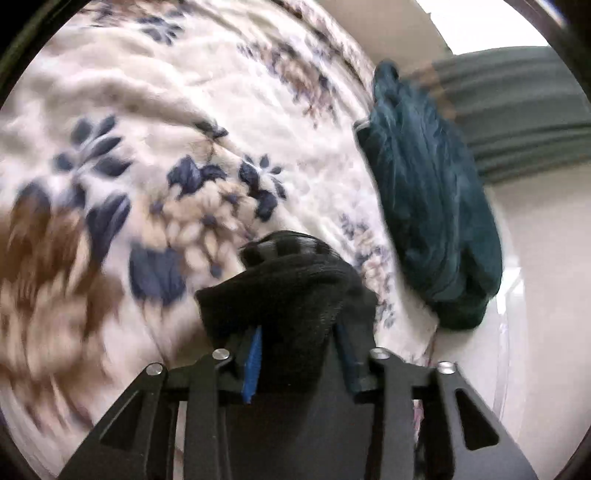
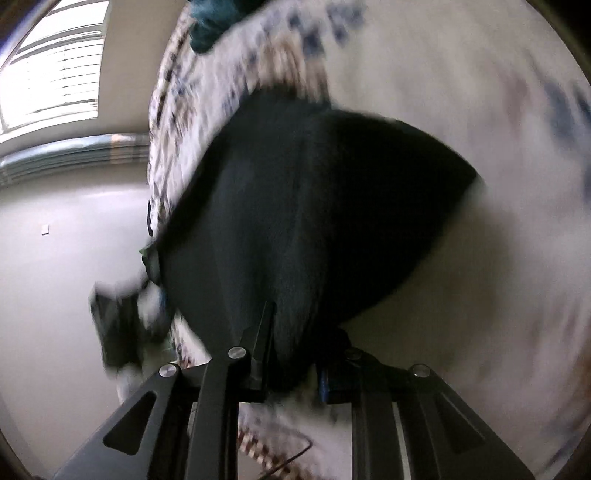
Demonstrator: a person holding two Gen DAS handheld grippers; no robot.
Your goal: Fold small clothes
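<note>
My left gripper [image 1: 299,332] is shut on a bunched end of a black garment [image 1: 284,291] and holds it just above a floral blanket [image 1: 177,122]. My right gripper [image 2: 291,354] is shut on another part of the black garment [image 2: 314,206], which spreads wide and hides much of the blanket [image 2: 461,74] in front of it. Both views are blurred by motion.
A dark teal garment [image 1: 424,192] lies in a heap at the blanket's right edge; it also shows in the right wrist view [image 2: 210,22]. Beyond the edge are a pale floor [image 1: 546,258], green curtains [image 1: 517,107], and a window [image 2: 51,70]. A dark blurred object [image 2: 118,325] sits low beside the bed.
</note>
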